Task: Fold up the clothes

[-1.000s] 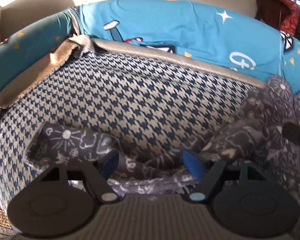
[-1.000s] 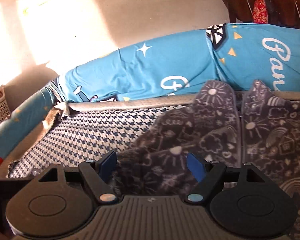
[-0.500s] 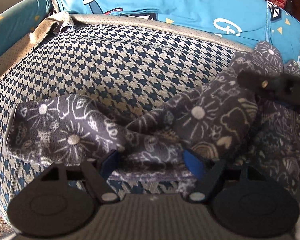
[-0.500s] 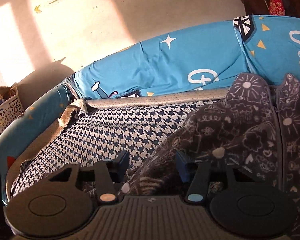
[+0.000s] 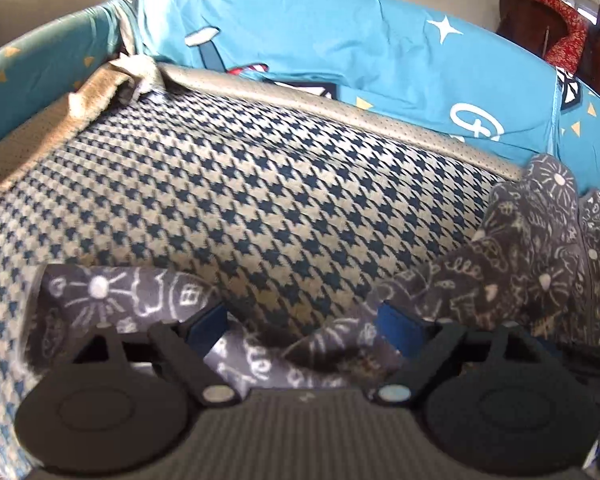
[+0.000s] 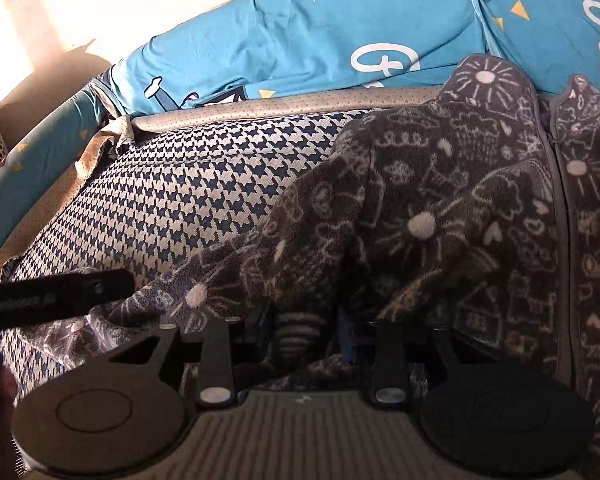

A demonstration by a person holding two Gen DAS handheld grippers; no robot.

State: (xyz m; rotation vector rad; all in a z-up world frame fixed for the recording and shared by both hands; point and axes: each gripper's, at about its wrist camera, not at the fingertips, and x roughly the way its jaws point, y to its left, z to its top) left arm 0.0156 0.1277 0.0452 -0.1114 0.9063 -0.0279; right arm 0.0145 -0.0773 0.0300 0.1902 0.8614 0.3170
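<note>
Grey patterned garment (image 6: 440,216) lies on the houndstooth cushion (image 5: 236,184), bunched toward its right edge; left gripper (image 5: 300,326) jaws opening over a sleeve; right gripper (image 6: 306,330) jaws closing onto a fold.

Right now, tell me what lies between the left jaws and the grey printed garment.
Nothing visible. The garment already lies between the opening jaws of the left gripper, spread on the houndstooth cushion.

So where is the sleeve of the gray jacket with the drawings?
In the left wrist view the sleeve lies flat at lower left on the checked cushion, its cuff end just left of the left gripper; the rest of the jacket is bunched at right.
</note>
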